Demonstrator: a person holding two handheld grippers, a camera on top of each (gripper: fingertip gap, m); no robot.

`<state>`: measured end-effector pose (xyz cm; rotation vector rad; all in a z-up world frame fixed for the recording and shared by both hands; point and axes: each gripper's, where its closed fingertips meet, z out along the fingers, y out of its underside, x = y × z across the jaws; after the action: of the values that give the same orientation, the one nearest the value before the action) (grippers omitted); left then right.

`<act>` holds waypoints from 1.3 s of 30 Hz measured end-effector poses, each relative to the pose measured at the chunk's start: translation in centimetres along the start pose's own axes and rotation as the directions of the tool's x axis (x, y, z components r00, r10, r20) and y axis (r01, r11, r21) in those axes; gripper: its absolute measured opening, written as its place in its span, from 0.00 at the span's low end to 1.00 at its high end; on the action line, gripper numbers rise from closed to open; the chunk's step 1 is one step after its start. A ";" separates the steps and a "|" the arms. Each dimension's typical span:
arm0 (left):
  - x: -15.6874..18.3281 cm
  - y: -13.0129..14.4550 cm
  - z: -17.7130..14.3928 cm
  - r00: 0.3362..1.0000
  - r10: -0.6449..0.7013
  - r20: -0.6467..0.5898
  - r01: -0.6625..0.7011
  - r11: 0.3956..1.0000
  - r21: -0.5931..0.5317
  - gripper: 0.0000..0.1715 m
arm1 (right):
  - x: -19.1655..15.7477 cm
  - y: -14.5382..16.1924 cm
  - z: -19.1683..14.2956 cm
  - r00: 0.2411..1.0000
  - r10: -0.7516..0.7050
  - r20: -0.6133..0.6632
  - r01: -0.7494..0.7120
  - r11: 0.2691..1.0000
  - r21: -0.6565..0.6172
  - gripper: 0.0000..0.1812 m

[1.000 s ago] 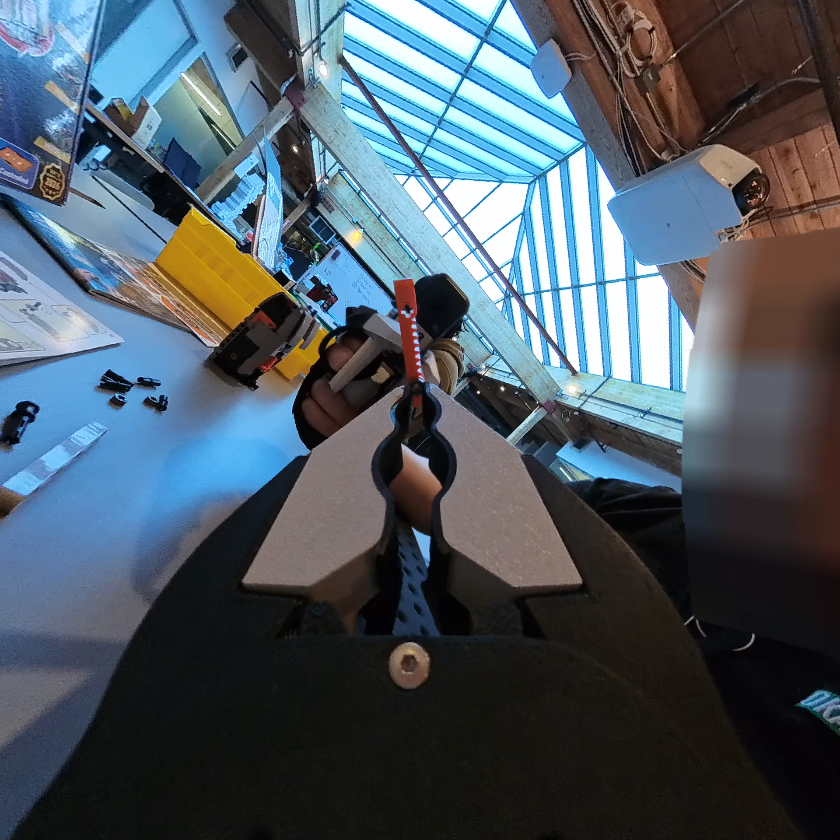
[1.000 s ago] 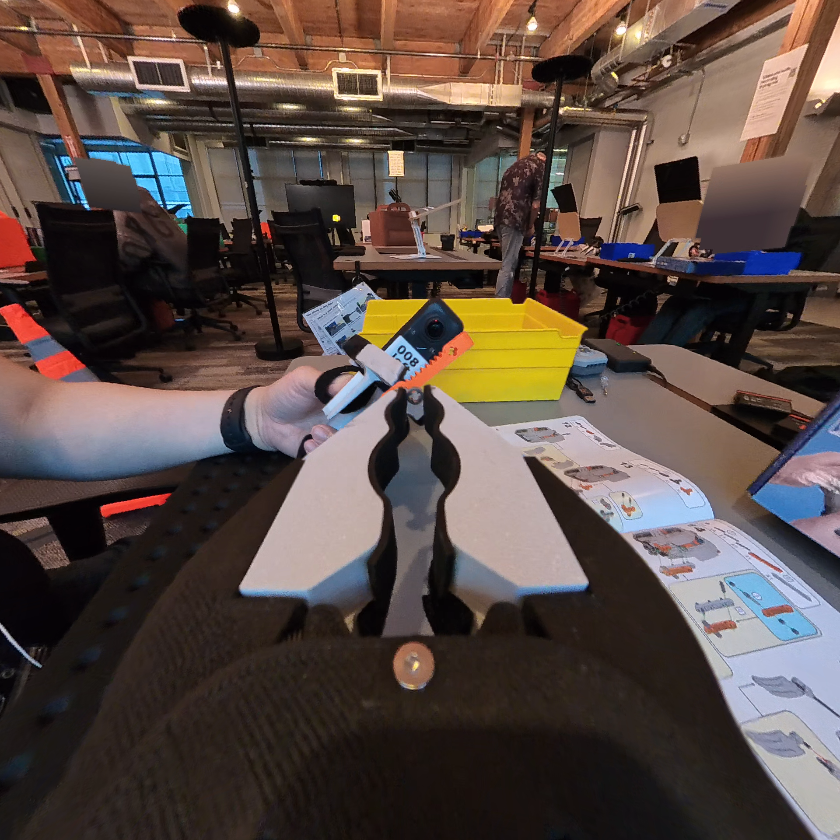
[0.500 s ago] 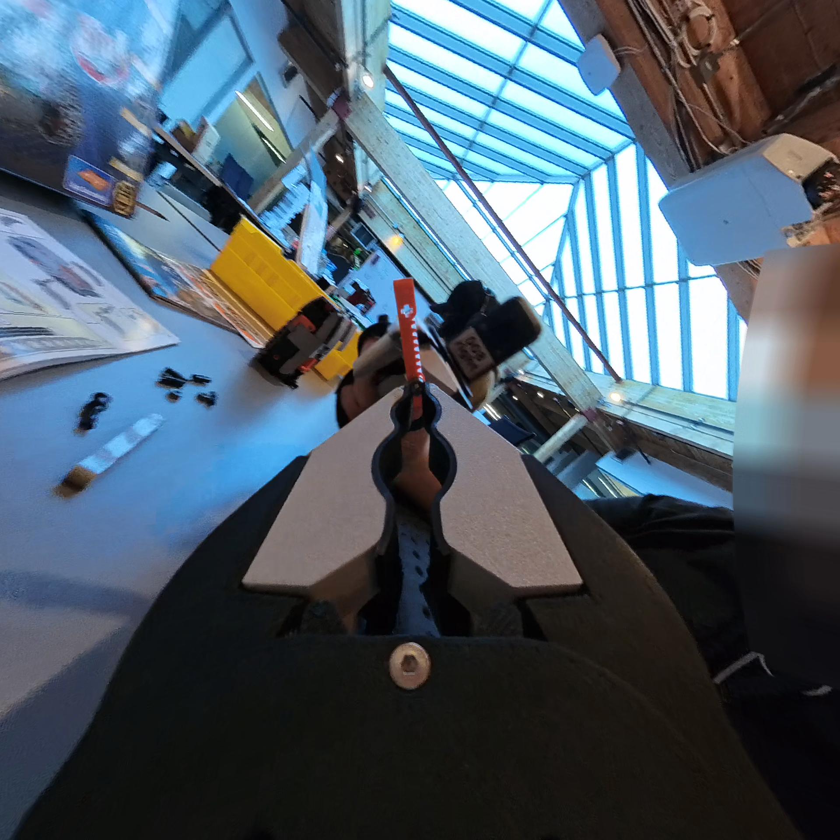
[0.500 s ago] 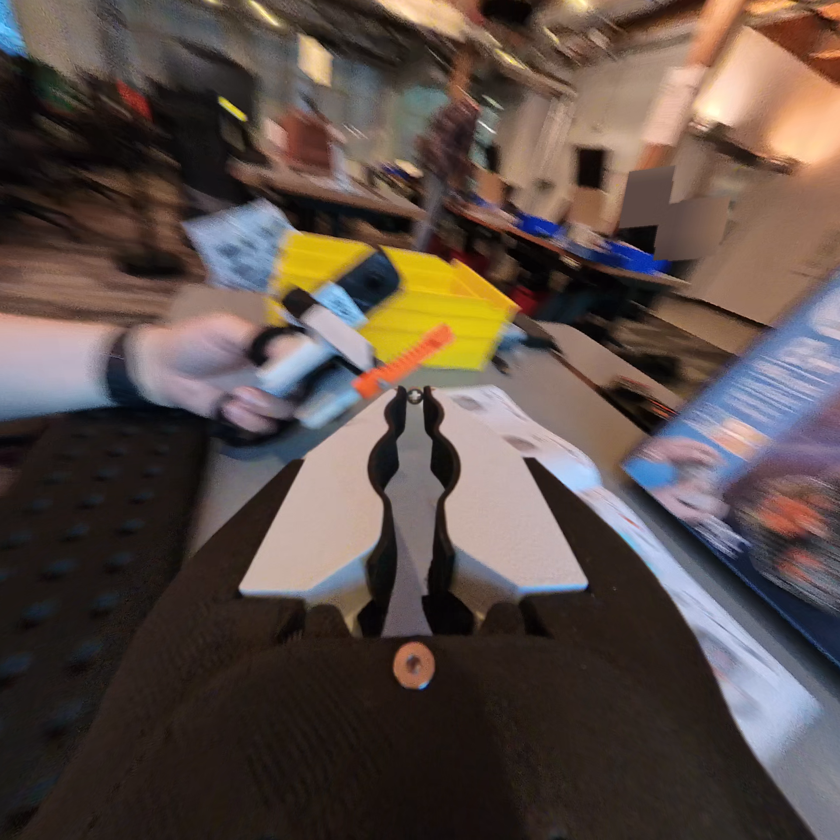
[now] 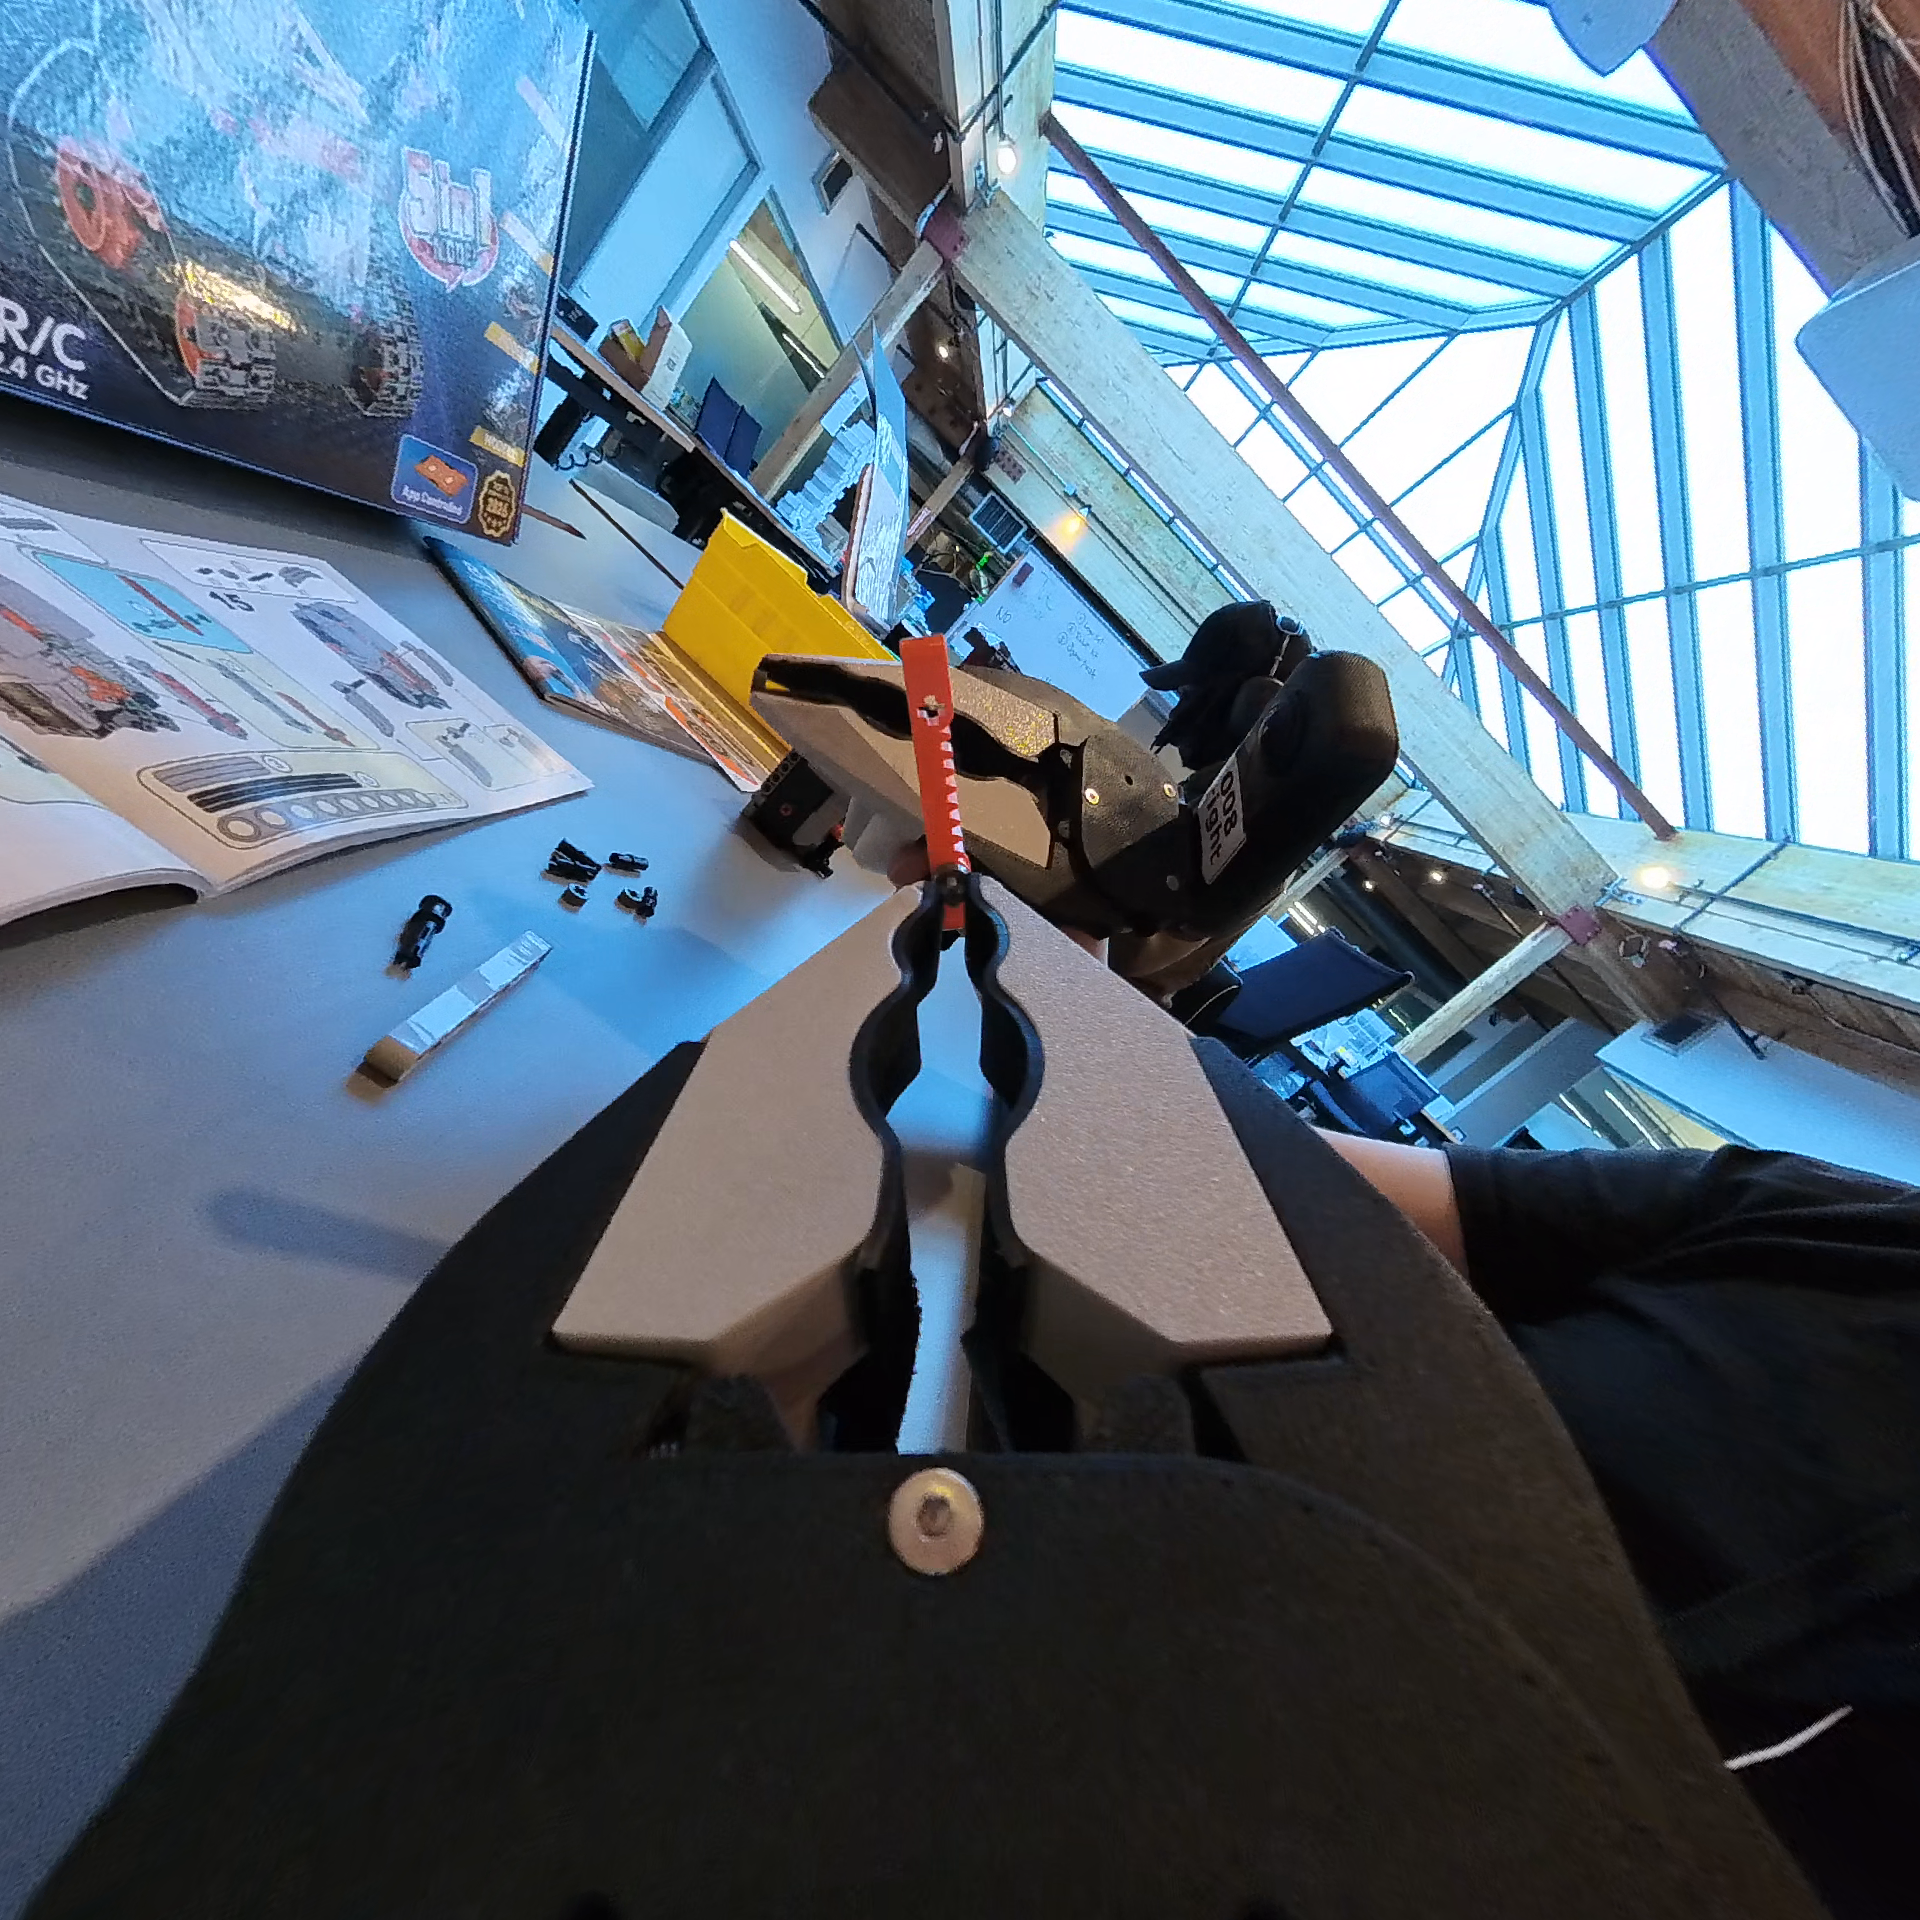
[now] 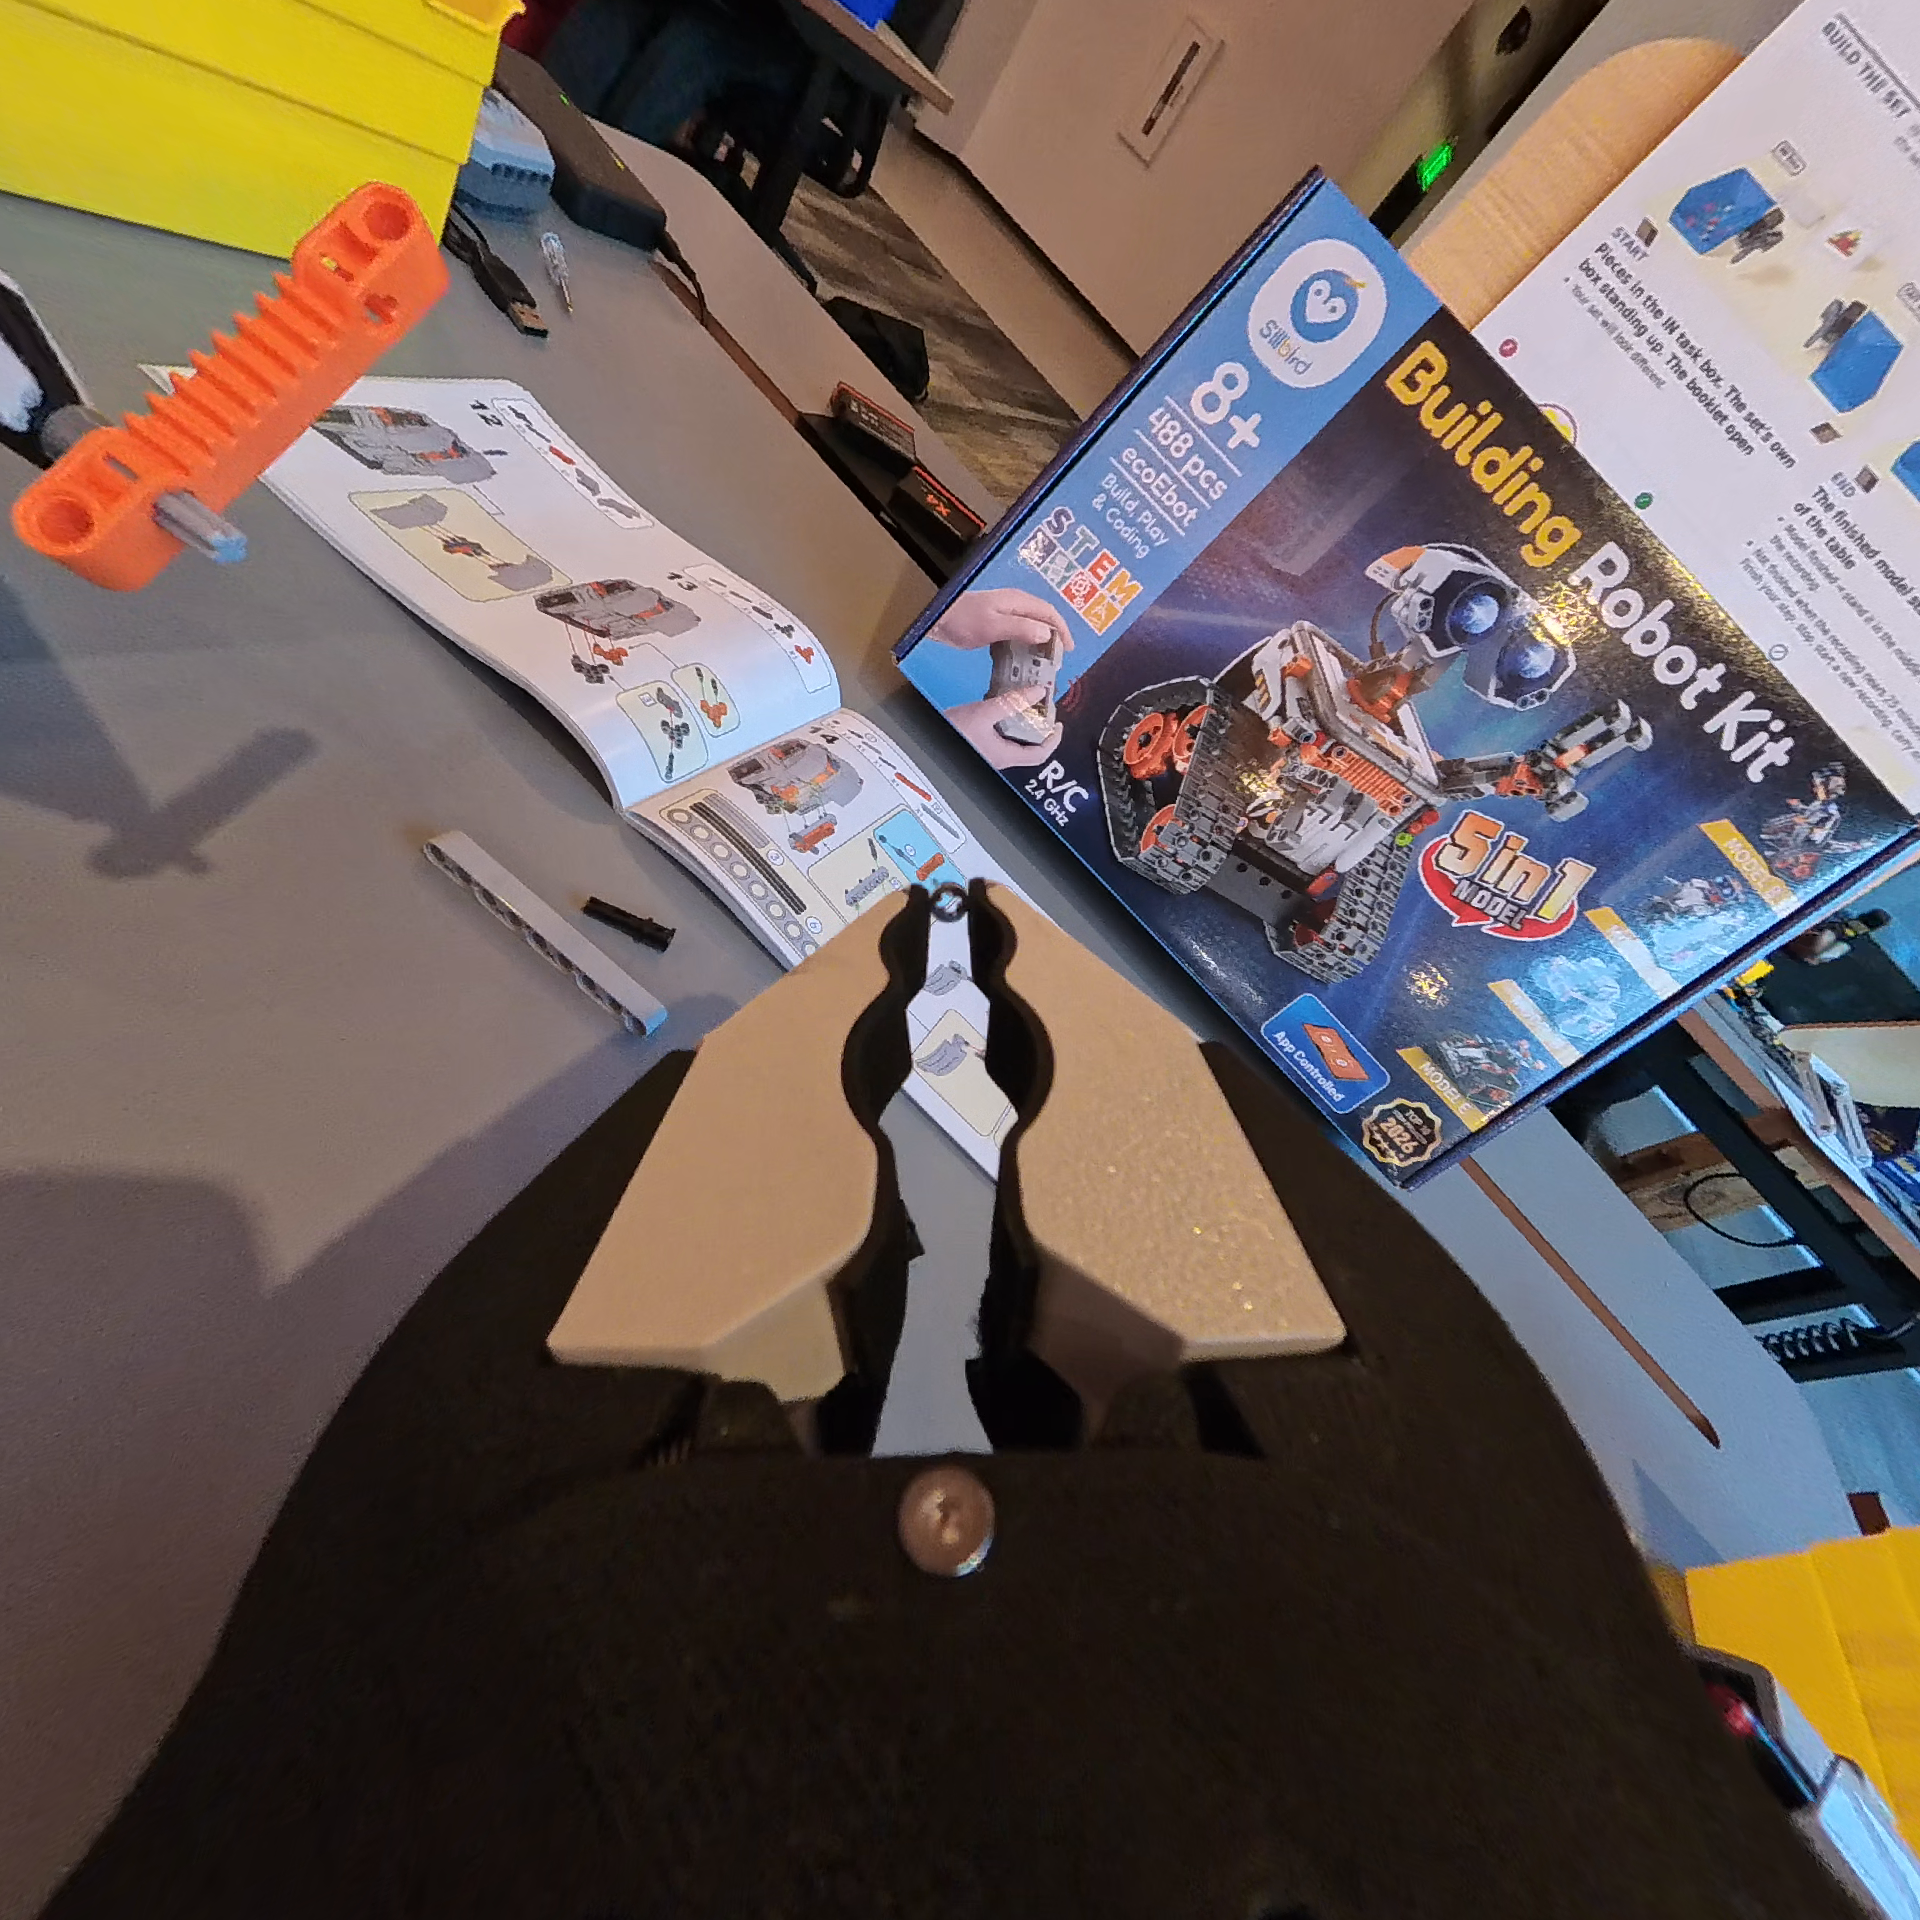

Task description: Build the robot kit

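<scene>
My left gripper (image 5: 948, 902) is shut on a short grey axle (image 6: 197, 525). The axle runs through one end of an orange toothed rack (image 5: 928, 758), which is held in the air above the grey table (image 5: 156, 1195). The rack also shows at the upper left of the right wrist view (image 6: 239, 384). My right gripper (image 6: 948, 902) is nearly shut on a tiny dark ring-like piece at its tips. It points down at the open instruction booklet (image 6: 623, 644). In the left wrist view it passes just behind the rack (image 5: 1039, 790).
A grey beam (image 6: 540, 951) and a black pin (image 6: 627, 922) lie beside the booklet. Several small black pins (image 5: 597, 873) lie further along the table. A blue kit box (image 6: 1403, 727) stands behind. A yellow bin (image 6: 208, 114) is at the back. A dark model part (image 5: 795, 810) sits near the bin. Across from one pair of fingers to the other is roughly 12 centimeters. Between my right fingertips and the black pin (image 6: 627, 922) there is roughly 11 centimeters. The left camera catches it too, in the left wrist view (image 5: 415, 936).
My right gripper has swung away from the rack, turning right and down toward the booklet and box. My left gripper still holds the rack and has turned slightly toward the table.
</scene>
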<state>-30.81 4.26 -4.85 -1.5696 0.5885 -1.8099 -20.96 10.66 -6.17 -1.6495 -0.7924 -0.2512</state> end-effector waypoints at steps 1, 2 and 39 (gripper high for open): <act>0.0 0.0 0.0 1.000 0.001 0.001 -0.001 1.000 -0.001 0.00 | 0.0 0.1 0.0 1.000 0.001 -0.001 -0.001 1.000 -0.006 0.03; 0.0 0.0 0.0 1.000 0.004 0.005 -0.004 1.000 -0.002 0.00 | 0.0 0.2 0.1 1.000 0.002 -0.001 -0.002 1.000 -0.012 0.03; -6.5 -0.7 -3.6 0.188 0.754 0.630 -0.443 0.637 -0.631 0.00 | -0.9 2.2 1.0 0.999 0.000 0.046 0.003 0.996 -0.084 0.03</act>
<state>-34.03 9.16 -9.49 -1.8064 0.8325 -0.1351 -20.57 11.20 -8.68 -1.7388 -0.8271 -0.2515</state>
